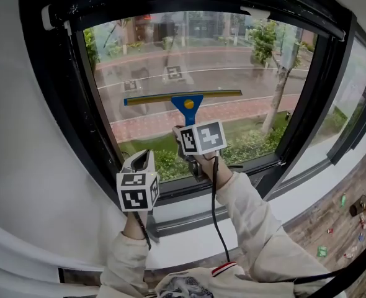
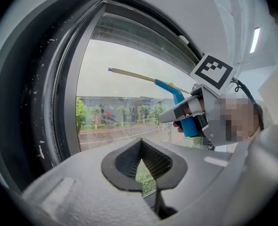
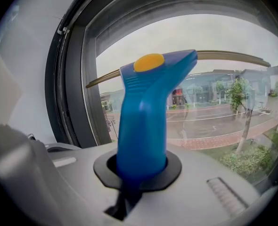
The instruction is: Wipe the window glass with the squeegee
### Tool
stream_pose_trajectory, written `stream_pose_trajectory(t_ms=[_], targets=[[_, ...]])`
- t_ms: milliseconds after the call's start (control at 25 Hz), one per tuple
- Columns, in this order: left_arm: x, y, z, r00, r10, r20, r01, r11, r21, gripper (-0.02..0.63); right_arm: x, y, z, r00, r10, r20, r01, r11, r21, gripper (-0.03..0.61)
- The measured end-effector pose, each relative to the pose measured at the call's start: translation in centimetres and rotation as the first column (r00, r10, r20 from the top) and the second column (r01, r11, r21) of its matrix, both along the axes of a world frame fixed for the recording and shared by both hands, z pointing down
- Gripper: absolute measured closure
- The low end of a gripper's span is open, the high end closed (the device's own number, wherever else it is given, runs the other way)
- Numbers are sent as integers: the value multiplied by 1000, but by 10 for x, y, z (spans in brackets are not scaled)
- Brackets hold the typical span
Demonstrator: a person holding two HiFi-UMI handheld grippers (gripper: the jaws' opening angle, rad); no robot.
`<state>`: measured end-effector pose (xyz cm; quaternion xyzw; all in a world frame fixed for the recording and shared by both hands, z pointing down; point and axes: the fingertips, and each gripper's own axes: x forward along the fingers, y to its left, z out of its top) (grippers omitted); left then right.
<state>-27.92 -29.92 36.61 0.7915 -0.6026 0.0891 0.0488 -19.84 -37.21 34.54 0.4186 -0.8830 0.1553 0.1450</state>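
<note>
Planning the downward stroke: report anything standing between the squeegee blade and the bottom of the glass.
Nothing visible blocks it. The squeegee, held in the right gripper, has bare glass below its blade; the left gripper sits low at the left, seemingly back from the pane.

Grippers: two, left gripper (image 2: 141, 169), right gripper (image 3: 140, 172); squeegee (image 1: 187, 102): one, clamped in right gripper; window pane (image 1: 232, 67): one, ahead of both; marker cubes (image 1: 137, 191): two, one per gripper.
</note>
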Motion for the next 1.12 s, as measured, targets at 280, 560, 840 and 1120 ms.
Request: stream_pose_trajectory(t_ms=[280,560,840,1120], targets=[[9,1,12,999,19,-36,-20,999,-30,614,-5,5,37,998,-24,-62,22,999,-44,558],[8,1,28,998,17,-54,-20,998,-51,614,-5,11,65,994,-40,-106,32,996,-81,558],[9,2,48,998,17,-66,-23,996,-88,614,-4,17,95,991,-48,-123,33,992,-124,558],[11,1,59,996,17,-87,-26,994,-108,614,-4,21,117,991,-49,-123,30,987,-155,558]])
